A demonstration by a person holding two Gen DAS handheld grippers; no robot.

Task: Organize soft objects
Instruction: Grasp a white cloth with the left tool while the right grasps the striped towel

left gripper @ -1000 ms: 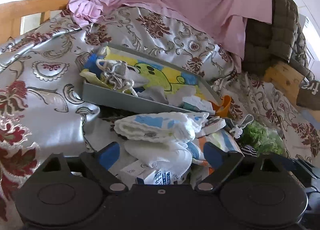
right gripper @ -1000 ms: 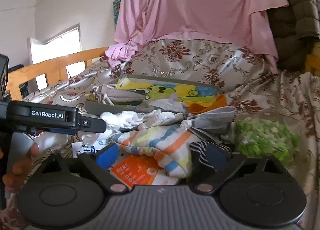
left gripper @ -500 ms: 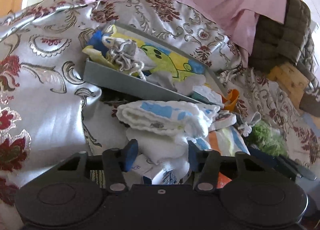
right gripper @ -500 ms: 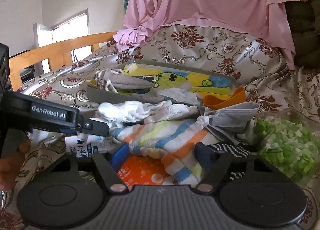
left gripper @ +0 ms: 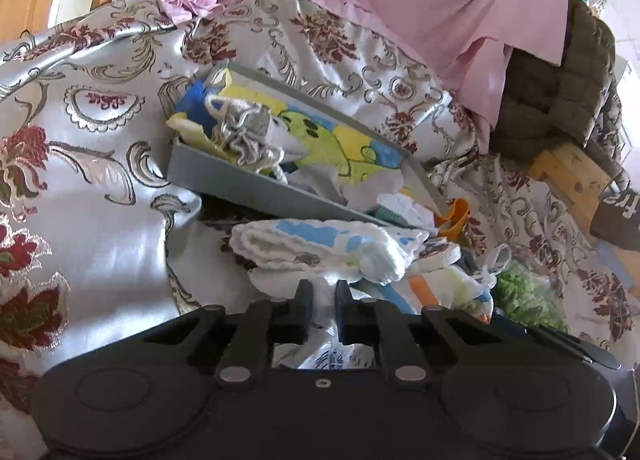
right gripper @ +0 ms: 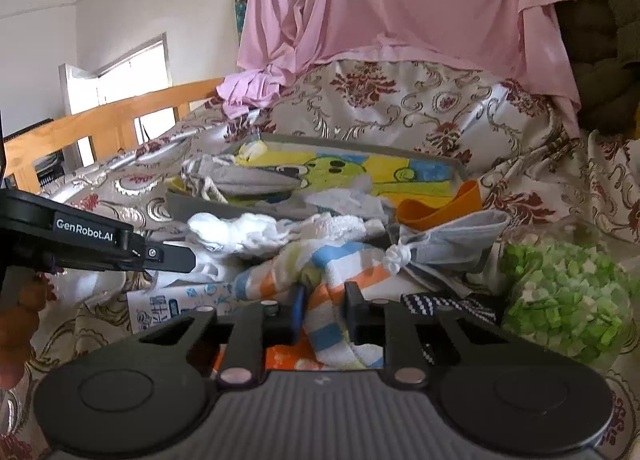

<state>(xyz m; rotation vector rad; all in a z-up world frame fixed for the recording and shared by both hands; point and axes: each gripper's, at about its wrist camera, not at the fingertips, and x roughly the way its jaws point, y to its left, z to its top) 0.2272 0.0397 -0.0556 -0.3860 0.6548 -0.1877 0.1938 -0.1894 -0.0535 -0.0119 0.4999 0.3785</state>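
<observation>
A heap of soft things lies on the floral bedspread (left gripper: 100,220) before a grey tray (left gripper: 240,182) that holds a yellow cartoon cloth and a grey drawstring pouch (left gripper: 248,128). My left gripper (left gripper: 323,310) is closing, and its pads pinch a white cloth (left gripper: 276,280) just under a folded blue-and-white towel (left gripper: 312,244). From the right wrist, the left gripper (right gripper: 188,259) shows side-on at the left. My right gripper (right gripper: 325,310) is closing too, pads pressing on a striped towel (right gripper: 340,260) of orange, blue and yellow bands.
A clear bag of green bits (right gripper: 568,300) lies at the right, an orange bowl (right gripper: 440,208) by the tray (right gripper: 224,206), and a printed carton (right gripper: 168,306) under the cloths. A pink sheet (right gripper: 400,0) hangs behind. A wooden rail (right gripper: 100,124) runs along the left.
Both grippers went from wide open to closed, the left on the white cloth and the right on the striped towel. Neither hand has shifted much.
</observation>
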